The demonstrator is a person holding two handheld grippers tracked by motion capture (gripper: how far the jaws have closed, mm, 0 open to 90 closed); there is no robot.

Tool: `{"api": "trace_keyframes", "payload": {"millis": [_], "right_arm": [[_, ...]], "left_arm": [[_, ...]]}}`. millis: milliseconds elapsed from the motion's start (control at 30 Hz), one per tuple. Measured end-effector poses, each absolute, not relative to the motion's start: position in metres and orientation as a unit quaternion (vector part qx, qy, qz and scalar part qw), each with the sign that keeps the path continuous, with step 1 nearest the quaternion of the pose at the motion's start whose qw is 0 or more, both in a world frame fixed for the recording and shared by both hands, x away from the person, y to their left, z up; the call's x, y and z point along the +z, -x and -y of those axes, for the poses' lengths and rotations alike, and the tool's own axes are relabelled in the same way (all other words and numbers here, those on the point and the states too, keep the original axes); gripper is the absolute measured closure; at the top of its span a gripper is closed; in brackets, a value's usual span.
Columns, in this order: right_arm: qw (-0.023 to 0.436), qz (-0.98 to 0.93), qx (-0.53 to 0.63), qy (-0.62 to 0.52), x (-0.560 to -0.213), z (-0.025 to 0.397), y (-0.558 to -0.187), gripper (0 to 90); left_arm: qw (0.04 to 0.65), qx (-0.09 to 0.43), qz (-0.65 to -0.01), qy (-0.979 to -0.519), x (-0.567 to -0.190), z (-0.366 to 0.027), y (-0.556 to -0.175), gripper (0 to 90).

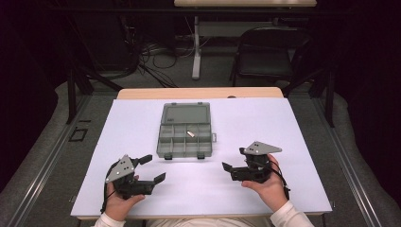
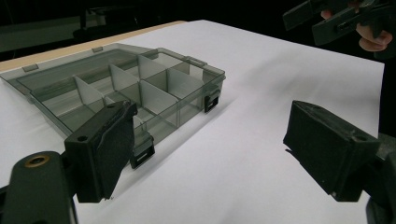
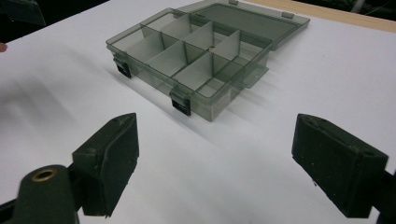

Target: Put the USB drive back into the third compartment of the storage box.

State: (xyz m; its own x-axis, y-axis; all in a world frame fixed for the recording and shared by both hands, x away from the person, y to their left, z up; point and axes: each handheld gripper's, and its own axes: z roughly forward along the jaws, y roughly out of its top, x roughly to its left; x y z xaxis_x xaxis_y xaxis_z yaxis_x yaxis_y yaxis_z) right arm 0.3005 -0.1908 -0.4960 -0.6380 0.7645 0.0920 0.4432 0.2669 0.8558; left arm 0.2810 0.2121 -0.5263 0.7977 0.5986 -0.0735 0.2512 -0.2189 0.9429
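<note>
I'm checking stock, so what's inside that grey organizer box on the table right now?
The organizer box lies open, lid flat behind it. One small pale piece sits in a middle compartment; the other compartments look empty, though dividers hide some floors in the gripper views.

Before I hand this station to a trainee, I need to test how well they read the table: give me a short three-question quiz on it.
1. True or false: the lid of the organizer box is closed.
2. Which is in one of the box's compartments: A) a small pale piece, B) a coin, C) a key?
3. How do the jaws of the left claw and the right claw stand, and do they hold anything?

Key
1. False; the lid lies open, folded back on the white table.
2. A.
3. Both open and empty, near the table's front edge, apart from the box.
</note>
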Motion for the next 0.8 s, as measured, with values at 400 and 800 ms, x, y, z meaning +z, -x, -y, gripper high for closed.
{"api": "trace_keyframes", "payload": {"millis": [400, 800], "right_arm": [[0.183, -0.767, 0.462, -0.407, -0.504, 0.212, -0.290, 15.2], [0.197, -0.753, 0.458, -0.429, -0.521, 0.230, -0.284, 15.4]], "left_arm": [[0.559, 0.156, -0.278, -0.765, -0.527, -0.211, -0.281, 16.0], [0.561, 0.156, -0.279, -0.764, -0.527, -0.212, -0.281, 16.0]]}}
